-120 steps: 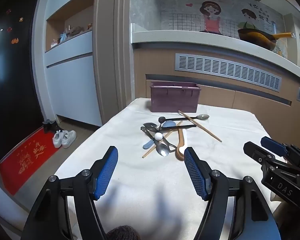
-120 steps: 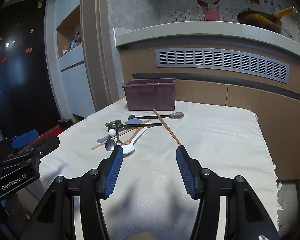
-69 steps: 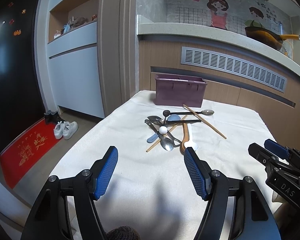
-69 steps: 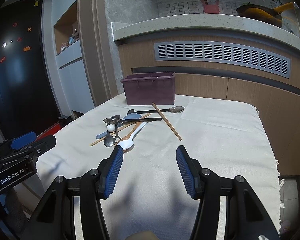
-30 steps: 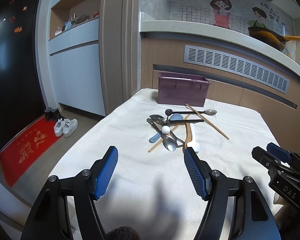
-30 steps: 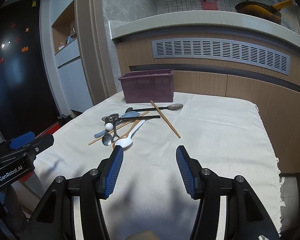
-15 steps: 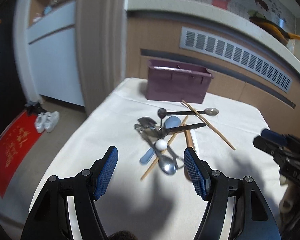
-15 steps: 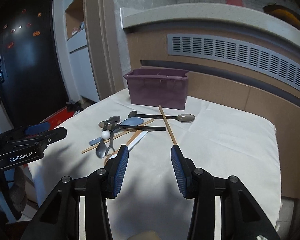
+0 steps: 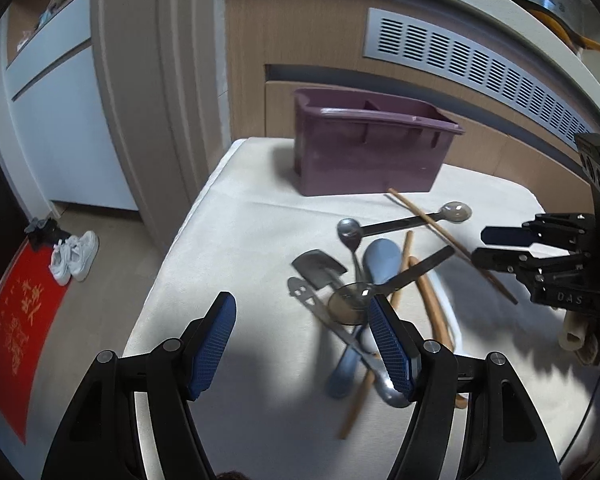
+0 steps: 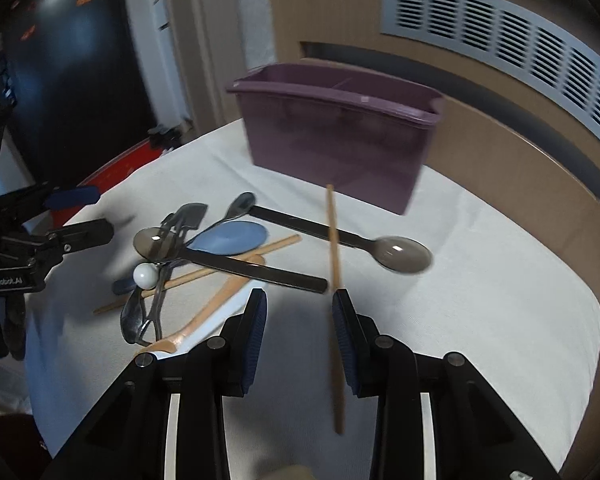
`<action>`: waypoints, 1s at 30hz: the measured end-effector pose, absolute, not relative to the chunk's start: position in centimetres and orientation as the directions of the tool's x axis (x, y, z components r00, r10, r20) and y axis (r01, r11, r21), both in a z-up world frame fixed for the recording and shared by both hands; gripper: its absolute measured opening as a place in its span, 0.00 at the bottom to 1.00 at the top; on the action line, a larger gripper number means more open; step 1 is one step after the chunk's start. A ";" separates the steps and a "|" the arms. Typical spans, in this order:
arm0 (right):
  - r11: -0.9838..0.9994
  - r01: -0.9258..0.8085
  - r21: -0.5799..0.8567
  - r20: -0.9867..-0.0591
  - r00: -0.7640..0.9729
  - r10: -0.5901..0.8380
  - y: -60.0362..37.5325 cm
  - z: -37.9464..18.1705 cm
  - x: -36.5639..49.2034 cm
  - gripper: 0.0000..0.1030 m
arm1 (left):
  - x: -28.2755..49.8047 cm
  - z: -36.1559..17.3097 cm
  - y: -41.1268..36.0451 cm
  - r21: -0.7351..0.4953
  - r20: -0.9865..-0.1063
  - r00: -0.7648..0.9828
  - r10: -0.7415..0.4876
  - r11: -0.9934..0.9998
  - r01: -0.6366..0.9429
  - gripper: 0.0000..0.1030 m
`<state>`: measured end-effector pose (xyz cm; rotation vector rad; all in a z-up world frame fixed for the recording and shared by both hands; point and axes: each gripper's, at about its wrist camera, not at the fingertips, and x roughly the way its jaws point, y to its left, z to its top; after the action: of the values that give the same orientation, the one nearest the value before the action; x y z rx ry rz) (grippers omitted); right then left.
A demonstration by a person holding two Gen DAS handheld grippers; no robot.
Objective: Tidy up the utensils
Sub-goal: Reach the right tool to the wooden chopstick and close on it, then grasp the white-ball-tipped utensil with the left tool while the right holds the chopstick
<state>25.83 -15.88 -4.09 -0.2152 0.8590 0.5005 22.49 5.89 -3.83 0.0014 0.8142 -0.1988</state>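
We've got both the left tongs (image 9: 300, 340) and right tongs (image 10: 298, 320) spread apart over the utensil pile (image 10: 204, 248) by the purple bin (image 10: 336, 148).

Both grippers have closed in on the utensil pile (image 9: 380, 276); the right gripper's (image 10: 298, 322) jaws narrowed.

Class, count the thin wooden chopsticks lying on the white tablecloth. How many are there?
2. One thin wooden chopstick crosses the black-handled spoon before the purple plastic box; the other sticks out from under the blue spoon. The pile may hide more.
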 end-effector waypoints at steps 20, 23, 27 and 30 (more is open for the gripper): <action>0.936 -0.345 0.076 -0.819 0.514 0.255 -18.5 -5.8 31.2 0.05 | 26.3 -5.1 2.6 -0.135 -0.754 0.594 -0.280 0.951 0.277 0.67; 0.938 -0.335 0.085 -0.813 0.522 0.260 -19.3 -5.5 30.3 0.05 | 29.1 -5.3 2.2 -0.184 -0.783 0.558 -0.276 0.959 0.216 0.58; 0.941 -0.321 0.107 -0.802 0.531 0.272 -20.2 -5.5 29.5 0.05 | 31.2 -4.9 2.3 -0.196 -0.809 0.532 -0.250 0.968 0.157 0.43; 0.940 -0.318 0.123 -0.791 0.541 0.286 -20.7 -5.5 28.8 0.05 | 29.5 -4.0 3.4 -0.182 -0.783 0.580 -0.225 0.974 0.134 0.43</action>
<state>28.78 -20.67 -5.48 -0.0372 0.9324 0.3590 29.46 3.38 -4.05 -0.1068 0.9286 -0.2101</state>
